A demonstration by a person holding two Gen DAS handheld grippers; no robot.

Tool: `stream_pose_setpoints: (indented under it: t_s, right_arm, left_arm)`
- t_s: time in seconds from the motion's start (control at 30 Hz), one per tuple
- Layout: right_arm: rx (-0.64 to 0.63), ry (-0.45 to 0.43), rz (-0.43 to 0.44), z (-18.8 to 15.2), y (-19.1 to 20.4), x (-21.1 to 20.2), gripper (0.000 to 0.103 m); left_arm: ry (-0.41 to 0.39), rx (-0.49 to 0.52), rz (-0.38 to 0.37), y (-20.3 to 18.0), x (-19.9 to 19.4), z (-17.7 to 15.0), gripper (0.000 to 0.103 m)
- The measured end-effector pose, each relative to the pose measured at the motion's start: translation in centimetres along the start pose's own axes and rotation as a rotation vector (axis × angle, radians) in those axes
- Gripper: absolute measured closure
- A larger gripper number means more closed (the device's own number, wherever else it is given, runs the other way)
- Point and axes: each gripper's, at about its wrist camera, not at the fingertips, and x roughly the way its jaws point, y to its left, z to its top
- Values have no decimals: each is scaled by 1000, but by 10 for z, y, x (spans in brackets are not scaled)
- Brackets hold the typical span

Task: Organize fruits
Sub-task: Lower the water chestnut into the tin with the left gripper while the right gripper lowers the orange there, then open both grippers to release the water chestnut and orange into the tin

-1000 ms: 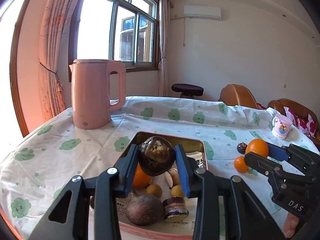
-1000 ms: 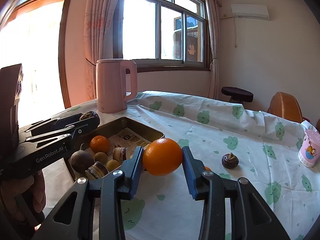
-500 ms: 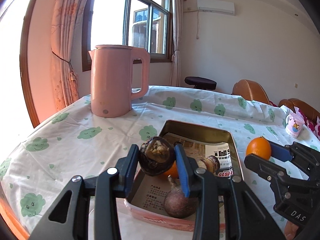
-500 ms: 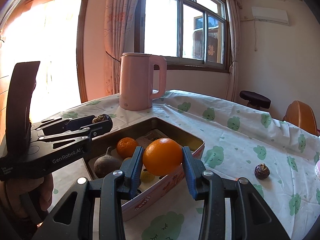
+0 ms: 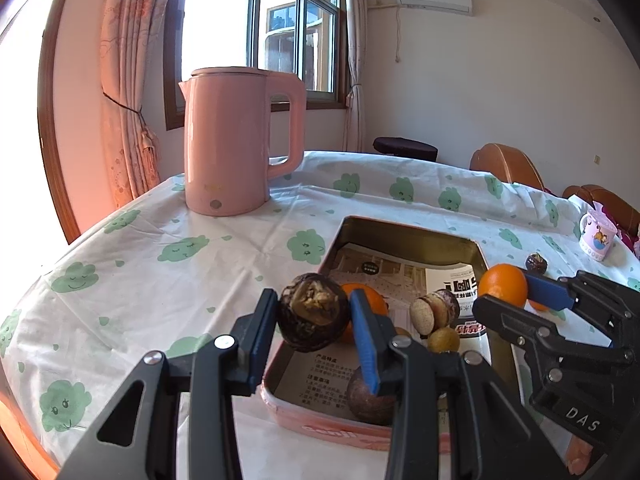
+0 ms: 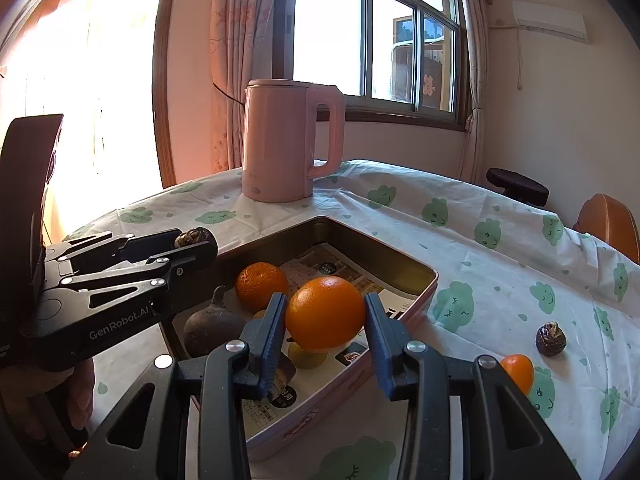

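Note:
My left gripper is shut on a dark brown fruit, held over the near left corner of a pink tin tray. My right gripper is shut on an orange above the same tray. In the tray lie a smaller orange, a dark round fruit with a stem, small yellow fruits and a cut brown one. Each gripper shows in the other's view: the right one and the left one.
A pink kettle stands on the cloud-print tablecloth behind the tray. A dark fruit and a small orange lie on the cloth right of the tray. A pink cup sits far right. Chairs stand beyond the table.
Both grippers have moved left with their fruit and now hang over the tray. The orange came from above the bare cloth to above the tray. The jaws kept their grips.

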Motion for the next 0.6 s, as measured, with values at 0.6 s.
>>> stream_pose_setpoints:
  t_s: [0.6]
  right_arm:
    - [25,48,4,-1,-3,8,62]
  left_arm:
    - [31,26,-2,-7,8,-5,64]
